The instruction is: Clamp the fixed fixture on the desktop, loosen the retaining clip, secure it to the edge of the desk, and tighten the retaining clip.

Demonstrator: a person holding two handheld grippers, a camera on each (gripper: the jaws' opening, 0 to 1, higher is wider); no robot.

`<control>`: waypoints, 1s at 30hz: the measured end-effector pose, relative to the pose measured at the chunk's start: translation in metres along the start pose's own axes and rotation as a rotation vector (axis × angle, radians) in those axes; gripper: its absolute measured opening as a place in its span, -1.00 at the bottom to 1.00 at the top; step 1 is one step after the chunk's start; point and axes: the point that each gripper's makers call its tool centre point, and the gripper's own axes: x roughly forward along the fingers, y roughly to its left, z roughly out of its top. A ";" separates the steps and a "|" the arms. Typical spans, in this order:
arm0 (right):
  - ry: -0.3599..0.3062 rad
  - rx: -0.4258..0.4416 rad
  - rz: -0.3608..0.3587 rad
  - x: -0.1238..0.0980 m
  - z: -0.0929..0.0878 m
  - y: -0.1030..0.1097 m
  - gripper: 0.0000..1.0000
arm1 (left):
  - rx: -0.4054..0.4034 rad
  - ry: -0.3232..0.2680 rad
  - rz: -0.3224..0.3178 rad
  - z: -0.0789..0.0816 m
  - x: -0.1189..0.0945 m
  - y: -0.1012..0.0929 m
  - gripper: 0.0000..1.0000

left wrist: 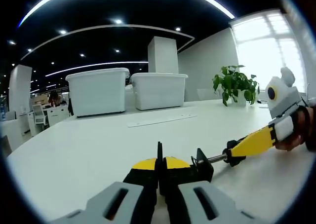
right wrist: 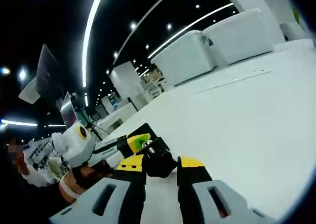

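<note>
Left gripper (left wrist: 159,177): jaws together, gripping the clamp (left wrist: 202,166).
Right gripper (right wrist: 160,170): jaws closed on clamp's black knob (right wrist: 159,164).
Desk (left wrist: 98,145): open white surface; bins (left wrist: 127,90) far back.

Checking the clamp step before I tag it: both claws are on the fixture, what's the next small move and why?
Probably turn the yellow handle with the right claw to back the screw off. The left claw looks shut on the thin black clamp body, steadying it on the white desk, and the right sits around the black handle end. The desk edge isn't near yet.
</note>
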 end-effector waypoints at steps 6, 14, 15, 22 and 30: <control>-0.016 -0.459 -0.025 -0.001 0.003 0.010 -0.57 | -0.001 0.000 -0.001 0.000 0.000 0.000 -0.92; -0.051 -1.147 -0.101 0.001 0.003 0.021 -0.57 | -0.003 0.001 -0.001 0.000 0.001 0.000 -0.92; -0.059 -1.239 -0.113 0.002 0.002 0.023 -0.57 | -0.003 0.001 -0.002 0.000 0.001 0.000 -0.92; -0.062 -0.810 -0.052 0.001 0.000 0.023 -0.36 | -0.005 0.002 0.000 0.000 0.001 0.001 -0.92; -0.072 -0.130 0.010 -0.003 0.011 0.010 0.05 | -0.002 0.002 -0.002 0.000 0.001 0.001 -0.92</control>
